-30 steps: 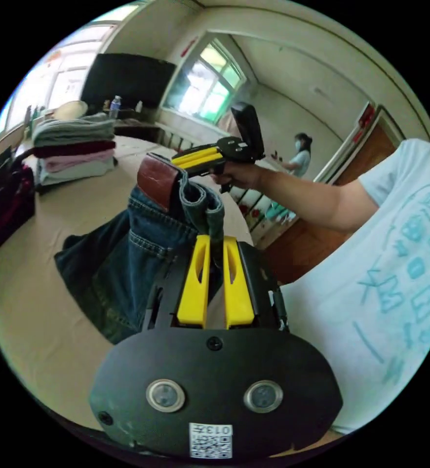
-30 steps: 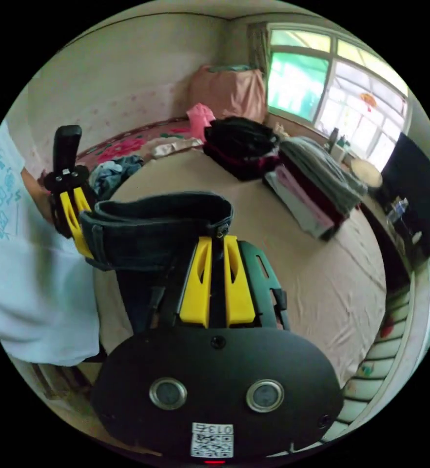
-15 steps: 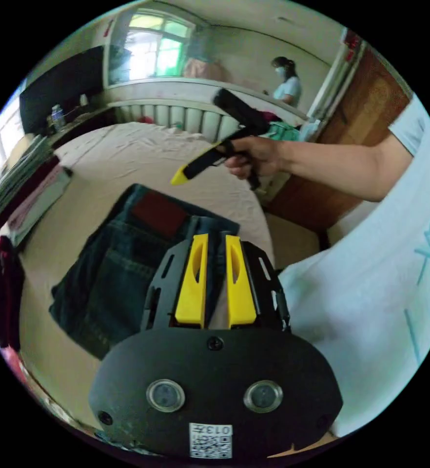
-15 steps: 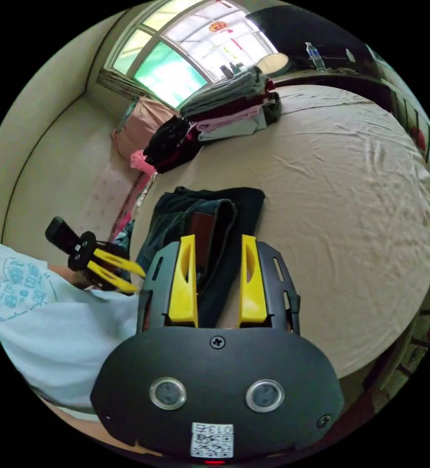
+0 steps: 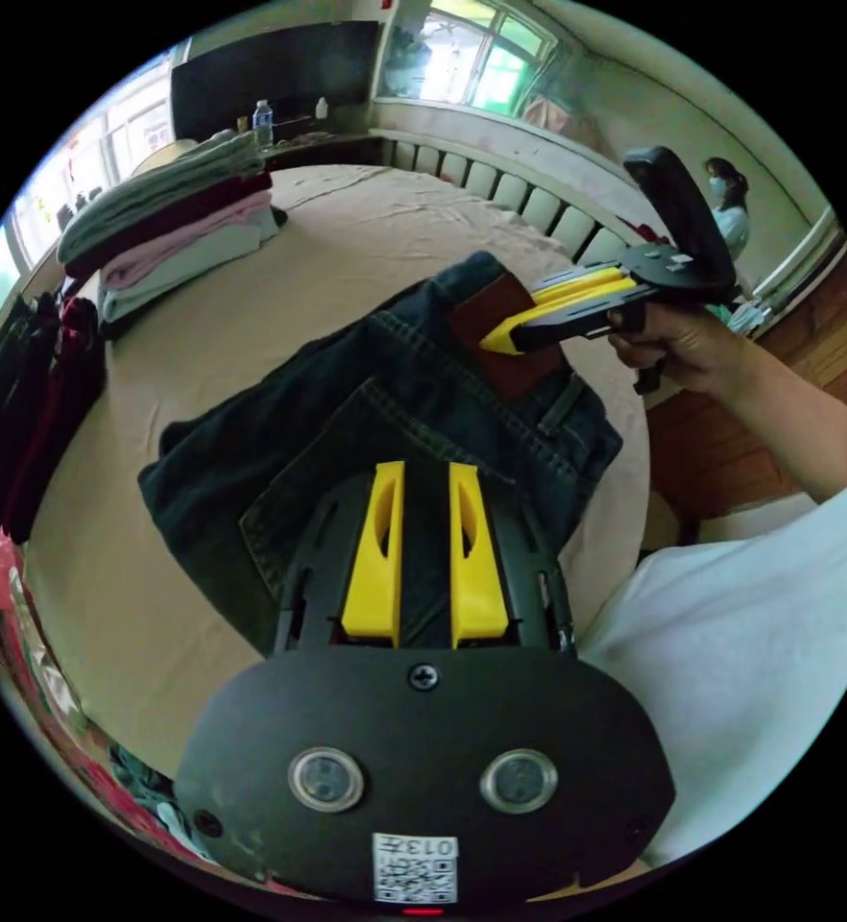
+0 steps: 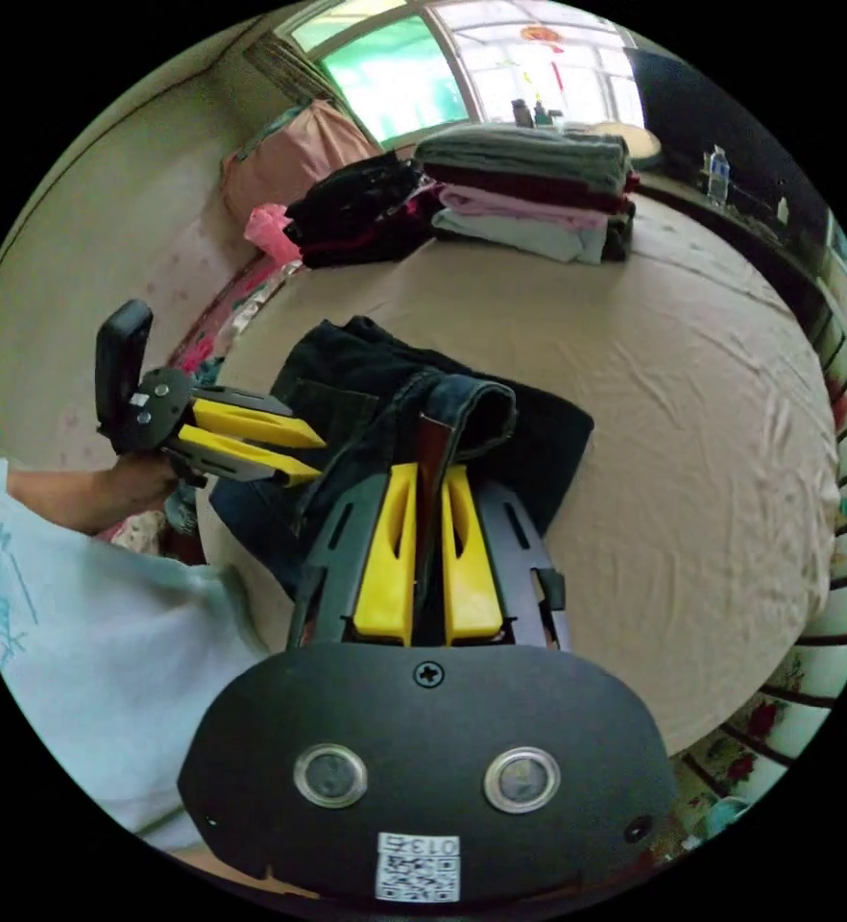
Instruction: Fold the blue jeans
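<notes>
- The jeans (image 5: 347,432) lie folded on the bed (image 6: 692,403).
- My right gripper (image 6: 430,471) has its jaws clenched on the waistband, lifting it.
- My left gripper (image 5: 425,471) hovers over the denim, jaws narrowly apart, gripping nothing.

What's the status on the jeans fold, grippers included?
Right gripper shut on the waistband, fingers either side of the brown leather patch. Left gripper over the denim, grip unclear. Folded blue denim jeans on the beige sheet. Nothing blocking.
</notes>
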A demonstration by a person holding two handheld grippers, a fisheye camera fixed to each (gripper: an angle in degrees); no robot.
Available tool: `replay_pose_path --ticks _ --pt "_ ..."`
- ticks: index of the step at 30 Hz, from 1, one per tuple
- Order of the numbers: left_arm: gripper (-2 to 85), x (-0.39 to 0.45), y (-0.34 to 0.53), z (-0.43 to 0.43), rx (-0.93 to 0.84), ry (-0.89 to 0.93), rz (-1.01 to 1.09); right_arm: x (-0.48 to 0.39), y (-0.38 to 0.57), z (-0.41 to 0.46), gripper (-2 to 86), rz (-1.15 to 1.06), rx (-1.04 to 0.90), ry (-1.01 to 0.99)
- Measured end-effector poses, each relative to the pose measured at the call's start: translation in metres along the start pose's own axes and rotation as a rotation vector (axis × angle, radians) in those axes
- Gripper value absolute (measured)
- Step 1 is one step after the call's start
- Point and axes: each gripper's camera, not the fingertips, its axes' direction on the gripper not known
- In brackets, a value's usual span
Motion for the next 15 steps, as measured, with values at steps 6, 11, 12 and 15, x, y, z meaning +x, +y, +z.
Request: replay_pose_path --ticks 6,11,12,15 --pt "8.0 -0.003 -0.04 0.009 -0.032 -0.037 0.071 0.037 0.016 -0.008 4.4 0.057 -0.023 0.093" --pt "5.8 -0.041 -0.049 0.017 -0.086 0.006 0.036 0.083 0.021 -0.003 7.2 0.189 -0.027 -0.126" --pt "5.6 -0.045 -0.047 0.012 -0.083 -0.006 0.024 0.084 0.023 -0.014 7.6 0.192 -0.004 -0.098" --pt "7.6 -0.062 -0.032 -0.022 0.04 -0.135 0.009 0.085 0.037 -0.037 11.6 0.216 0.105 -0.019"
